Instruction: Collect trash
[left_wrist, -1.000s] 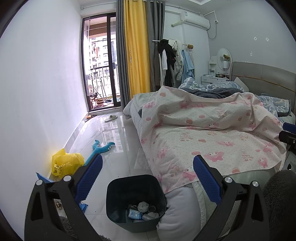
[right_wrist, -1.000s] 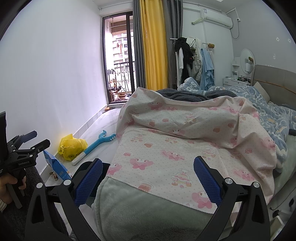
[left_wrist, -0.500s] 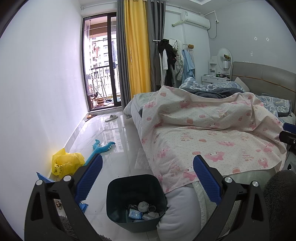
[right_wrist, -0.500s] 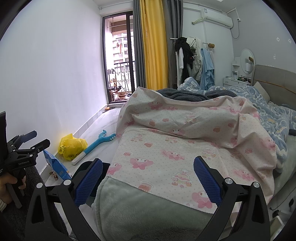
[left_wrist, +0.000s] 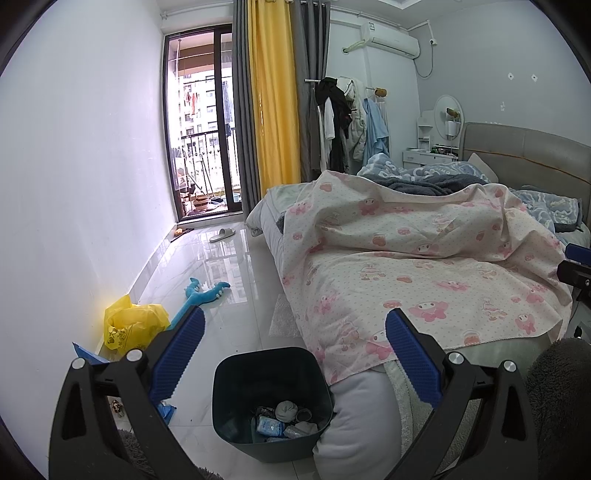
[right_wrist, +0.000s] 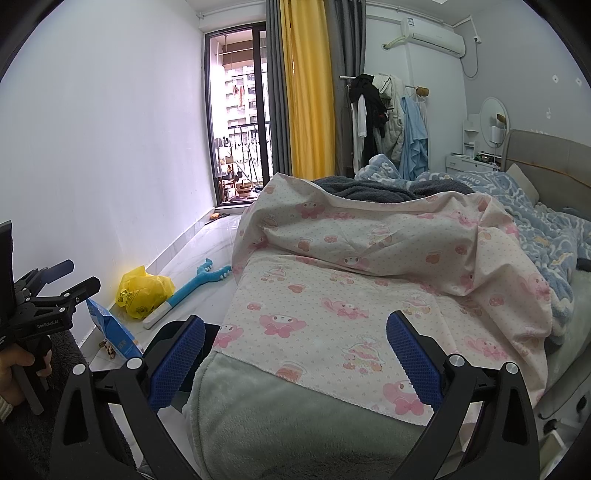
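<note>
A dark bin (left_wrist: 240, 376) stands on the floor by the bed corner with several pieces of trash (left_wrist: 284, 421) inside. My left gripper (left_wrist: 293, 358) is open and empty above it. A yellow plastic bag (left_wrist: 129, 325) and a blue packet (left_wrist: 86, 356) lie by the left wall; both also show in the right wrist view, the bag (right_wrist: 144, 291) and the packet (right_wrist: 114, 332). My right gripper (right_wrist: 293, 358) is open and empty over the bed's foot. The left gripper (right_wrist: 48, 291) shows at that view's left edge.
A bed with a pink patterned sheet (left_wrist: 424, 266) fills the right side. A blue toy (left_wrist: 199, 295) lies on the glossy floor (left_wrist: 221, 258). A slipper (left_wrist: 221, 233) sits near the balcony door. A grey rug (right_wrist: 70, 350) lies at bottom left.
</note>
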